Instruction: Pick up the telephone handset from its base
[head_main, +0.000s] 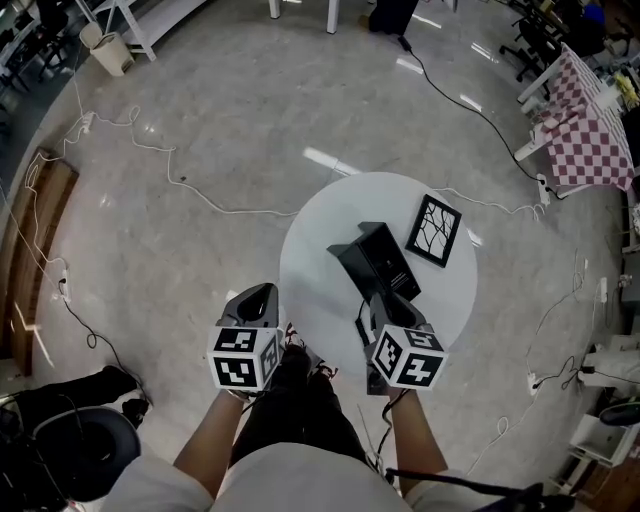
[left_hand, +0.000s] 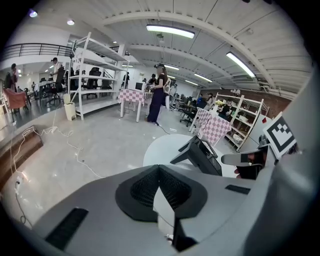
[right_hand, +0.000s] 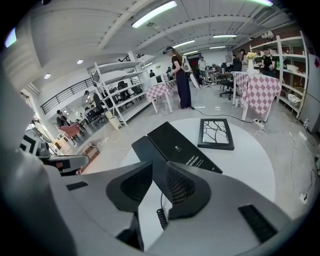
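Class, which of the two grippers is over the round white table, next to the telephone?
The right gripper, which is over the table beside the black telephone; the left gripper is off the table's edge, above the floor.

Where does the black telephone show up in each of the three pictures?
Head view: the black telephone sits mid-picture, near the centre of the round white table.
Left gripper view: the telephone is right of centre, at mid-height, seen from its side.
Right gripper view: the telephone is in the centre, just beyond the jaws.
Shared landmark: the round white table under it.
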